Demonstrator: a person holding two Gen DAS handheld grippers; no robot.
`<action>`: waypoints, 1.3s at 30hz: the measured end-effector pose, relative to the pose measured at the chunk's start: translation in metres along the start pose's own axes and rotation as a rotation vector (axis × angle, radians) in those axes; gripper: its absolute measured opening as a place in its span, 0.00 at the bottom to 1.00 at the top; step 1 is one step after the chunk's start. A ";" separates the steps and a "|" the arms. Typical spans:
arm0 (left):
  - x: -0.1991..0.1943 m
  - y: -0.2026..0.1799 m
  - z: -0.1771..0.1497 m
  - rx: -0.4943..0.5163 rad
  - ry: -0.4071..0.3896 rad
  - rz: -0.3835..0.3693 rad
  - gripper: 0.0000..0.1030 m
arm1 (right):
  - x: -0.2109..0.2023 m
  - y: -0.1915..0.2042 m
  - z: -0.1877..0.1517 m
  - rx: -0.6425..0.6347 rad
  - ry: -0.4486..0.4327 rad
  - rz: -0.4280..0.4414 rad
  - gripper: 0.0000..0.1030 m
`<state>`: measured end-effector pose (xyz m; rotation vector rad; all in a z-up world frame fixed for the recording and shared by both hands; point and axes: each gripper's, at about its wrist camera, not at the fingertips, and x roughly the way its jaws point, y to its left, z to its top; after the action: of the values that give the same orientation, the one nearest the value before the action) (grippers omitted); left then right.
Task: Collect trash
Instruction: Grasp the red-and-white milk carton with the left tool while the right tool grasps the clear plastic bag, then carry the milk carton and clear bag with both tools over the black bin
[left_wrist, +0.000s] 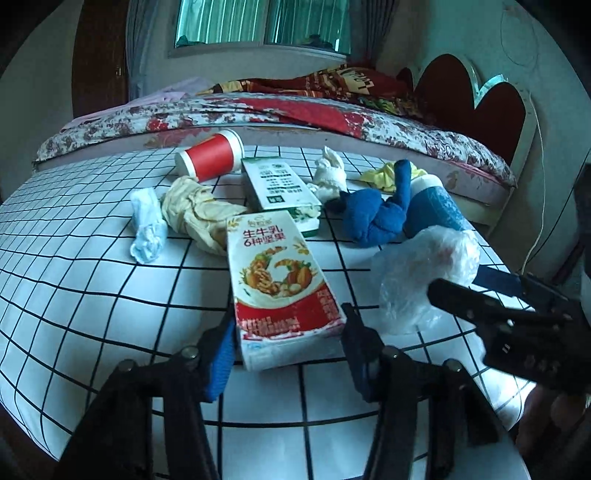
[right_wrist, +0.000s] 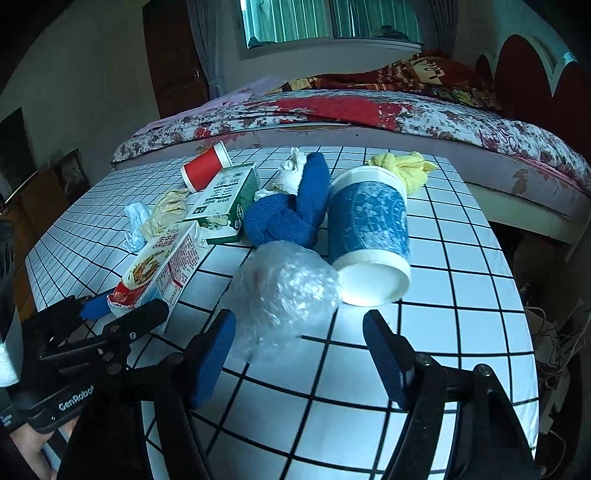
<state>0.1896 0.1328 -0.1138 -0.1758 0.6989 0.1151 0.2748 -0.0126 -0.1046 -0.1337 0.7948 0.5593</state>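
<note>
While the left tool (left_wrist: 290, 334) is set narrowly astride the milk carton (left_wrist: 277, 280) on the counter (left_wrist: 92, 288), the right tool (right_wrist: 299, 332), wider, is brought around the plastic wrap (right_wrist: 286, 291); closing is called for next.

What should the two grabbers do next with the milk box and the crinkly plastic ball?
Probably squeeze shut. The left gripper already has the red milk carton between its fingers, but the pads don't look pressed on yet. The right gripper straddles the clear plastic wad with a gap showing on its right side. Closing should grip both pieces of trash so they can be lifted off the checked table.
</note>
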 end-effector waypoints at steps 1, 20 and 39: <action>-0.001 0.001 -0.001 0.001 -0.002 0.000 0.51 | 0.006 0.001 0.002 0.005 0.016 0.001 0.66; -0.052 -0.021 -0.011 0.061 -0.111 -0.021 0.51 | -0.076 -0.007 -0.024 -0.013 -0.169 -0.015 0.37; -0.097 -0.097 -0.029 0.176 -0.170 -0.129 0.51 | -0.153 -0.067 -0.079 0.056 -0.202 -0.177 0.37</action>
<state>0.1135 0.0271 -0.0611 -0.0413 0.5234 -0.0547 0.1726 -0.1596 -0.0578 -0.0930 0.5945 0.3761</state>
